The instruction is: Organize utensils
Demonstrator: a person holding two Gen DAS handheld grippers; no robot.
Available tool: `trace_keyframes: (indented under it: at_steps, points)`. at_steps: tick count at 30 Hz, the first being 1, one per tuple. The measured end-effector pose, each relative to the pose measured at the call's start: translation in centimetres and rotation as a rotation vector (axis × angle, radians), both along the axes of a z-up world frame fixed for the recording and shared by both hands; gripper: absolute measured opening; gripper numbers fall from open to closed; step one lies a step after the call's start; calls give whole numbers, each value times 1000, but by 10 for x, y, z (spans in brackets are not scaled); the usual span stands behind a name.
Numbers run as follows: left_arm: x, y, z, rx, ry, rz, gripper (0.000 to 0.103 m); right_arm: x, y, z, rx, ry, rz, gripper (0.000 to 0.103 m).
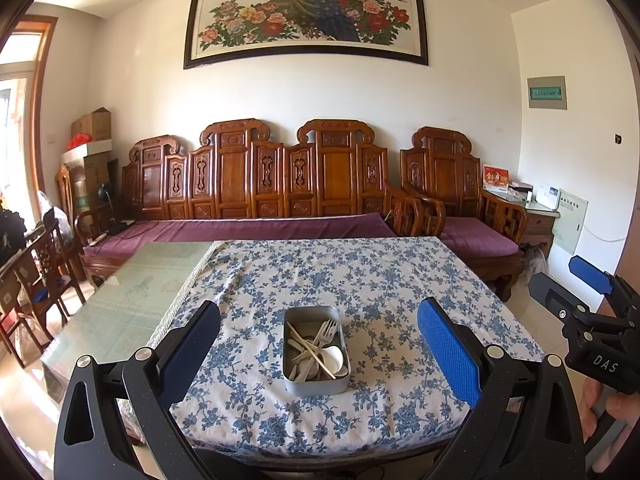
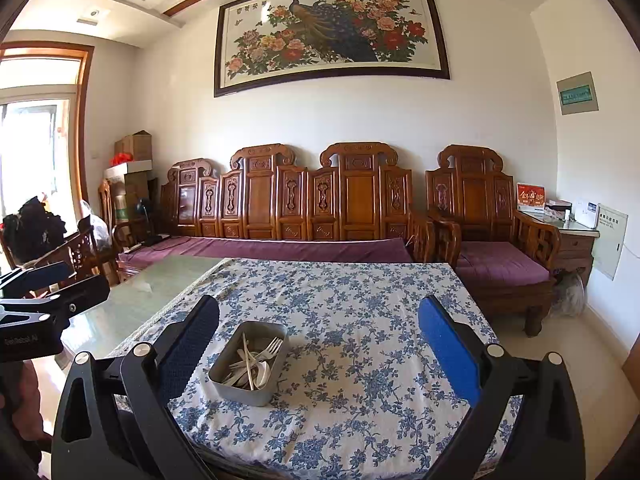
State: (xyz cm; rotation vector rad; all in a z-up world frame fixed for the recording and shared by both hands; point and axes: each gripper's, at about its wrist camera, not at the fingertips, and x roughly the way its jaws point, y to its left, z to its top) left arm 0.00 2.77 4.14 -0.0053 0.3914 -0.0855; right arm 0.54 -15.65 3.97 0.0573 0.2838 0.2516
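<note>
right gripper body: showing "DAS" in white lettering; painting, wall panel, red card: bearing characters too small to read

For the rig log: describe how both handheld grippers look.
Left gripper: black speckled frame, silver screws, flat fingers with blue textured pads. Right gripper has the same build; seen from the left camera, its black body carries white "DAS" lettering.
</note>
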Motion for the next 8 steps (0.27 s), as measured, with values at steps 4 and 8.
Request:
trace_keyframes:
  at_steps: [4, 8]
  points:
    - [-1, 0, 0, -2, 1, 3, 95, 0, 0, 0, 1, 0, 0, 100]
    - [-1, 1, 1, -3, 0, 0, 95, 0, 0, 0, 2, 0, 0, 100]
